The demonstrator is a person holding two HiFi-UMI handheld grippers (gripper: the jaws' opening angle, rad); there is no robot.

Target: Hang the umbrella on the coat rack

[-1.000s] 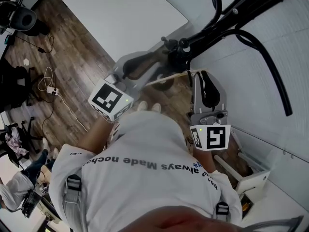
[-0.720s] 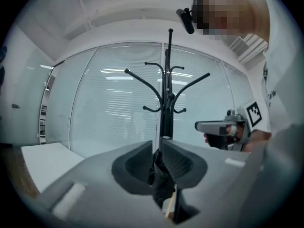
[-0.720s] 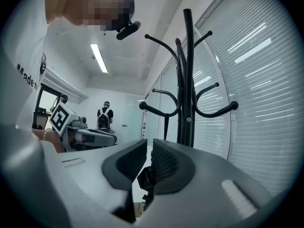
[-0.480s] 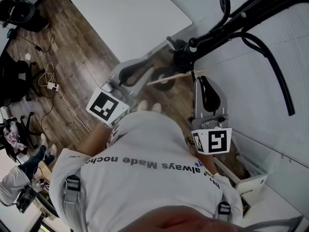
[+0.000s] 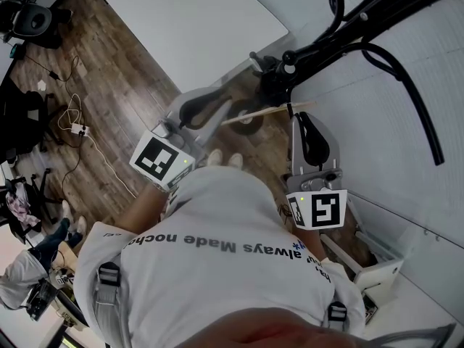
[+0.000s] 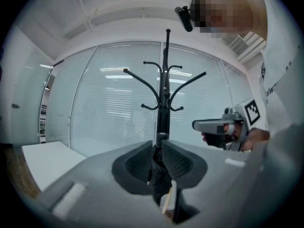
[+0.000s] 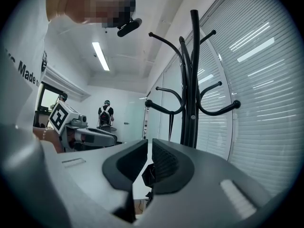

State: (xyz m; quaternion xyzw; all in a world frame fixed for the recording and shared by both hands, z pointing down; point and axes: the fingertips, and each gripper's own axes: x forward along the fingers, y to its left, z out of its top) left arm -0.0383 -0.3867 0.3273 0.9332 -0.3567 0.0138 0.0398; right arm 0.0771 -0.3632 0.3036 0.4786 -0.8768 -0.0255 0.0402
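The black coat rack stands right ahead of both grippers, its curved hooks spreading above them. My left gripper is shut on the folded black umbrella, which stands upright between the pads. A pale wooden shaft runs below both grippers. My right gripper shows only a narrow slit between its jaws, and a black piece of the umbrella sits low in that slit. In the head view the left gripper and right gripper point at the rack's pole from either side.
A glass wall with blinds is behind the rack. A white table lies to the left, with cables and a chair on the wood floor. A white stand sits low right. A person stands far off.
The left gripper has shifted slightly sideways by the rack's pole. The right gripper has stayed where it was.
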